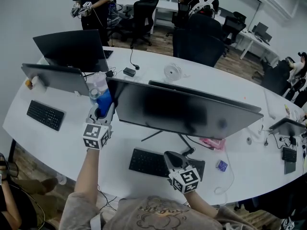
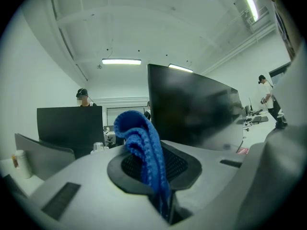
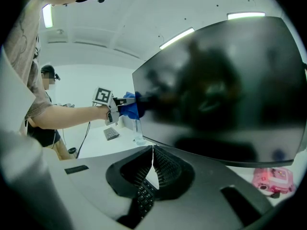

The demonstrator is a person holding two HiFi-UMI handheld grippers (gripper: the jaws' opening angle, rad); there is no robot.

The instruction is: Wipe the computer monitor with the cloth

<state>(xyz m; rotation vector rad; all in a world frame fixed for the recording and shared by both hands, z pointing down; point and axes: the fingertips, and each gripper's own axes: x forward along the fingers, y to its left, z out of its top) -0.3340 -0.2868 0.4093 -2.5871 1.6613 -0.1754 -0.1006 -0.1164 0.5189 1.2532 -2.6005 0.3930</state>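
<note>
White desk (image 1: 62, 143) | left gripper (image 1: 102, 110) pinches blue knitted cloth (image 2: 141, 150) at wide black monitor (image 1: 187, 113) edge | right gripper (image 3: 152, 150) closed, empty | best: flat, light sweeps

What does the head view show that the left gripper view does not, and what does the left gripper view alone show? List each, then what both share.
Head view only: the black keyboard on the desk, the right gripper above it, and a white fan behind the screen.

Left gripper view only: the ceiling light, and a close look at the left gripper with its jaws shut on the blue cloth.

Both: the dark monitor and that cloth.
</note>
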